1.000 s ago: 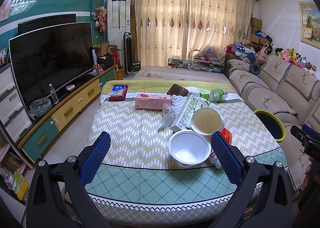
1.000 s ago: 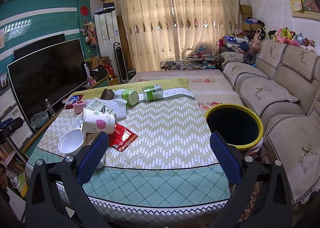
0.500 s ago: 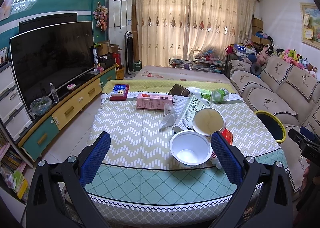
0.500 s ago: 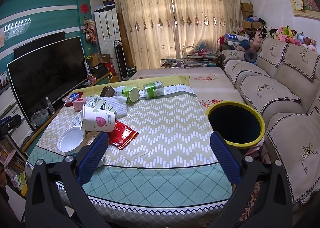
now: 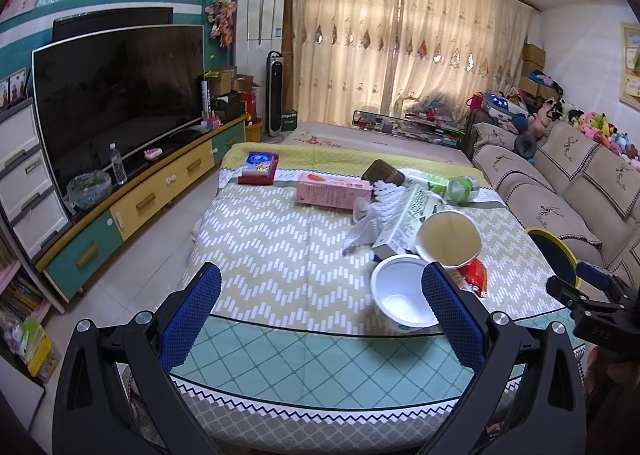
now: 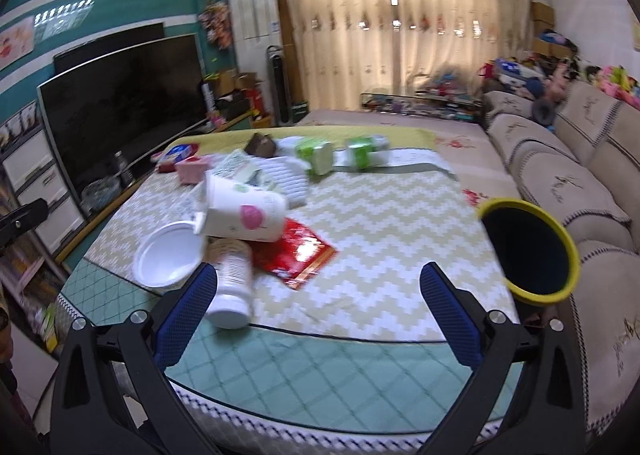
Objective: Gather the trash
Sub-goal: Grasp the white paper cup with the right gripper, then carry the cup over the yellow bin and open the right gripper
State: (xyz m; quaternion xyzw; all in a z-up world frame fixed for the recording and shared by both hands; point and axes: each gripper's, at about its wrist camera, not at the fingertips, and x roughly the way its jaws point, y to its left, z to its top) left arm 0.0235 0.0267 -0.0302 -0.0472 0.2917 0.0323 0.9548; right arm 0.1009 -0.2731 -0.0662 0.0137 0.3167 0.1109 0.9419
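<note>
The left tool (image 5: 320, 307) hangs released over the near edge of the desk (image 5: 280, 255), its blue-padded fingers (image 5: 192, 311) spread wide with nothing between them. Just beside its right finger lies a shallow white plastic bowl (image 5: 400, 295), and touching that bowl's far rim is a tipped white paper cup (image 5: 448, 239) with its mouth facing the camera. A red foil wrapper (image 5: 476, 279) peeks out beside the cup.

The right tool (image 6: 318, 295) is likewise released and empty. Near its left finger a white plastic bottle (image 6: 232, 283) lies on its side, touching the red wrapper (image 6: 296, 255). Farther back rest a pink carton (image 5: 332, 193) and two green-labelled bottles (image 6: 316, 155). A round black bin with a yellow rim (image 6: 528, 247) stands off the desk's right side, next to the beige sofa (image 6: 560, 175).
</note>
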